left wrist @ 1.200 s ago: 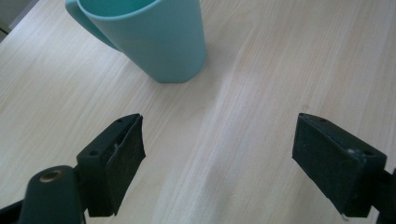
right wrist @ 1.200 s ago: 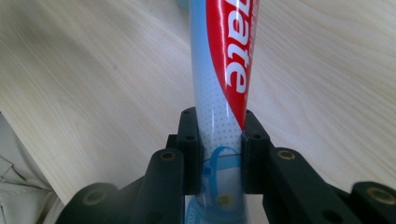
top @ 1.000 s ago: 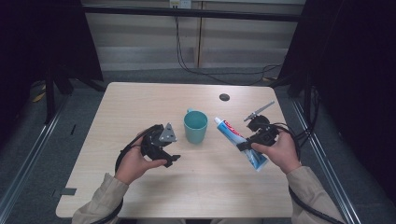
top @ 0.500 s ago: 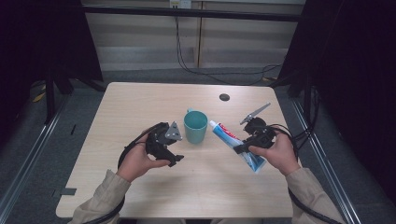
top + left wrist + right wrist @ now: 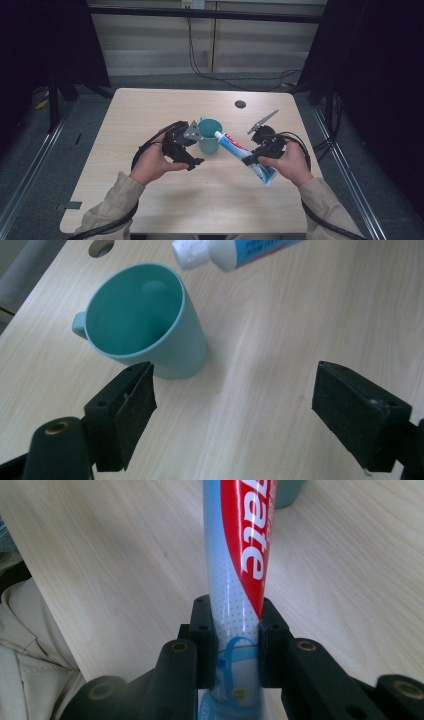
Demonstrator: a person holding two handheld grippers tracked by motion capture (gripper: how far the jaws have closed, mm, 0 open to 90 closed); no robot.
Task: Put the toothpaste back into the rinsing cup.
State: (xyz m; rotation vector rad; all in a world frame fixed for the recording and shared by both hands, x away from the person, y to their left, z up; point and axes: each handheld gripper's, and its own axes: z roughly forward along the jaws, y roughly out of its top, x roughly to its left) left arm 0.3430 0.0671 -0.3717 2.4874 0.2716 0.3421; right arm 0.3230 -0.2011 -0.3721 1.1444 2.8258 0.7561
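A person is working two hand-held tools over a pale wood-grain tabletop point(image 5: 150, 105). The right tool point(image 5: 253, 158) is clenching a toothpaste tube point(image 5: 243, 153) near its flat crimped end, its black jaws pressing the glossy red, white and blue plastic from both sides. The tube is slanting in the air, its white ribbed cap point(image 5: 218, 135) hanging just beside the rim of a teal mug point(image 5: 209, 140). The mug, smooth and tapered with a small handle, is standing upright near the middle of the tabletop, between the two hands. The left tool point(image 5: 235, 397) is hovering released, its blocky foam-faced jaws spread wide with nothing between them, one jaw close to the mug's base. A round cable hole point(image 5: 240, 104) is lying farther back, well apart from the mug.
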